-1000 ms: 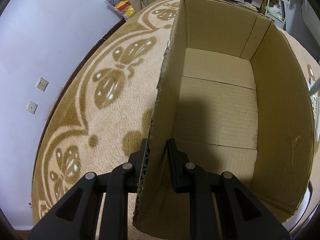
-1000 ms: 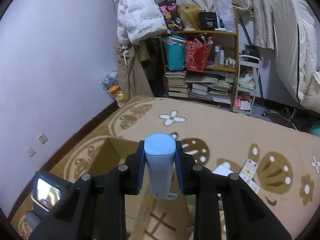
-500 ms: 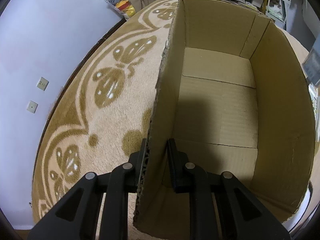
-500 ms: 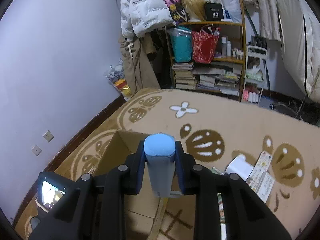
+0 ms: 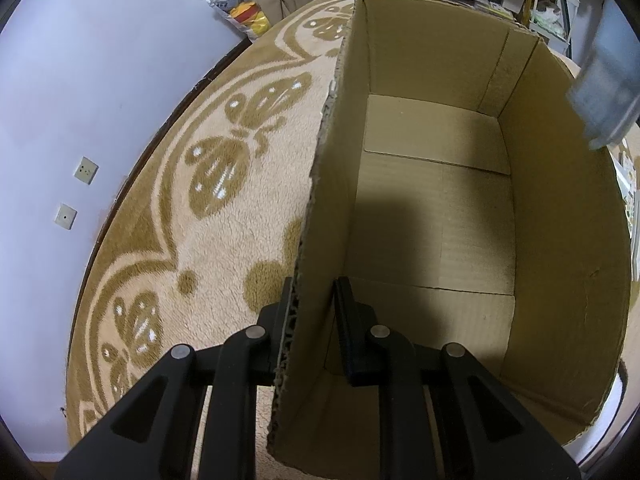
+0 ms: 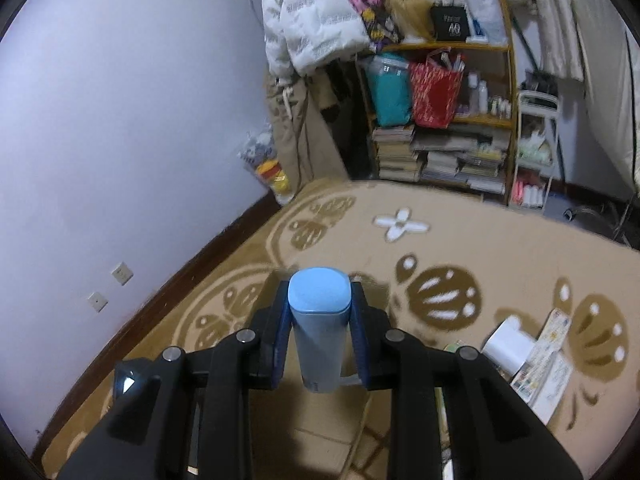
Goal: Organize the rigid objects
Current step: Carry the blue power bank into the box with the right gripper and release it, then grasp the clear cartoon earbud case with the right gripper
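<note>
An open, empty cardboard box (image 5: 560,240) stands on a patterned rug. My left gripper (image 5: 314,300) is shut on the box's left wall, one finger outside and one inside. My right gripper (image 6: 319,296) is shut on a light blue, rounded container (image 6: 319,320), held upright above the box's cardboard (image 6: 332,428). In the left wrist view the same blue container (image 5: 604,80) shows as a blur at the upper right, above the box's right wall.
The beige and brown rug (image 5: 224,184) runs up to a lilac wall with two sockets (image 6: 120,274). A crowded bookshelf (image 6: 440,152) stands behind. A white box (image 6: 508,344) and leaflets (image 6: 548,364) lie on the rug to the right.
My right gripper has carried the blue container left and over the box, so it now enters the left wrist view at the upper right. The left gripper and box have not moved.
</note>
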